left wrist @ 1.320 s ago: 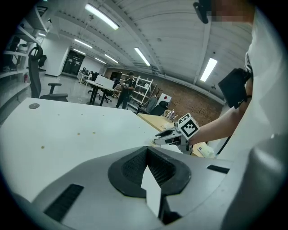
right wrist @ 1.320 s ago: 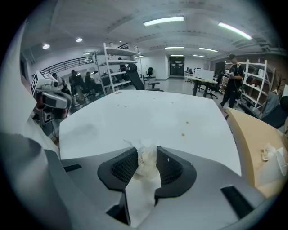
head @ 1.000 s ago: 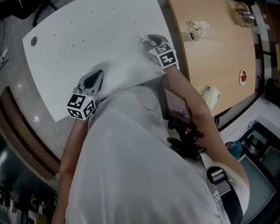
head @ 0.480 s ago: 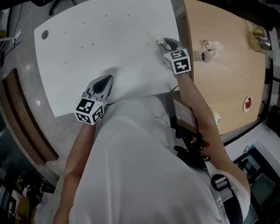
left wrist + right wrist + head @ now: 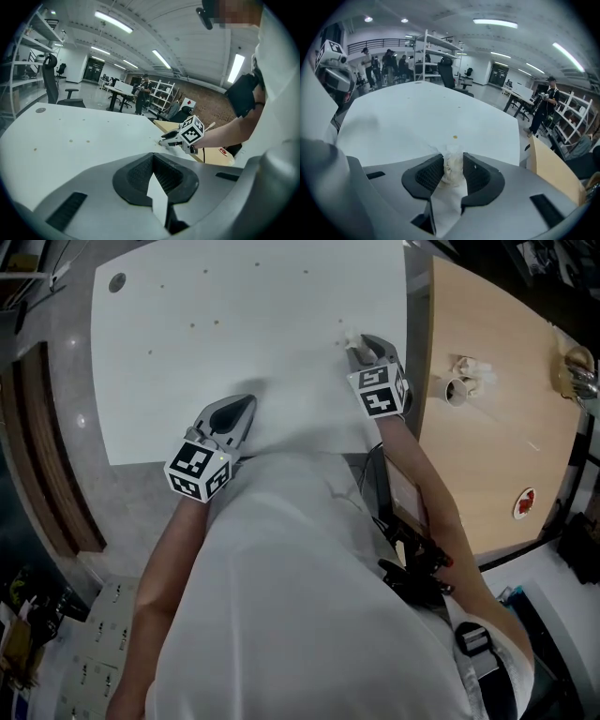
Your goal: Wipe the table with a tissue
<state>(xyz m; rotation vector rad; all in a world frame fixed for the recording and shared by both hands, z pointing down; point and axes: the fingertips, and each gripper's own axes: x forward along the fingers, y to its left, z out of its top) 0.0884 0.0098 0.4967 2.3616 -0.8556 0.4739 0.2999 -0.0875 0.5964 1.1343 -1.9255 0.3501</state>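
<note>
The person's white shirt (image 5: 281, 615) fills the lower half of the head view and covers the near edge of the white counter (image 5: 234, 315). A black device (image 5: 412, 568) at the waist is too dark to make out.

From above, the tissue (image 5: 452, 169) is nearly hidden by the right gripper (image 5: 364, 345). Only a small white scrap pokes out past its tip, near the counter's right edge. The right gripper view shows it plainly: the crumpled wad is clamped between the two dark pads, which press on it from both sides. Its front end seems to touch the counter, though the contact itself is hard to see. Just ahead of it lies one small brown speck (image 5: 455, 137).

The left gripper (image 5: 153, 157) has its jaws brought together with nothing between them. It hangs over the counter's near part, well apart from the right one. Whether it touches the surface cannot be told.

More tiny specks (image 5: 192, 326) dot the far part of the counter, and a round hole (image 5: 116, 282) sits in its far left corner. Just beside it on the right stands a wooden counter (image 5: 487, 456). It carries a small cup (image 5: 457, 390), a crumpled paper (image 5: 466, 364) and a round red-and-white thing (image 5: 523, 504) too small to identify. Distant people (image 5: 386, 61) and shelves (image 5: 436, 51) show small in the background.
</note>
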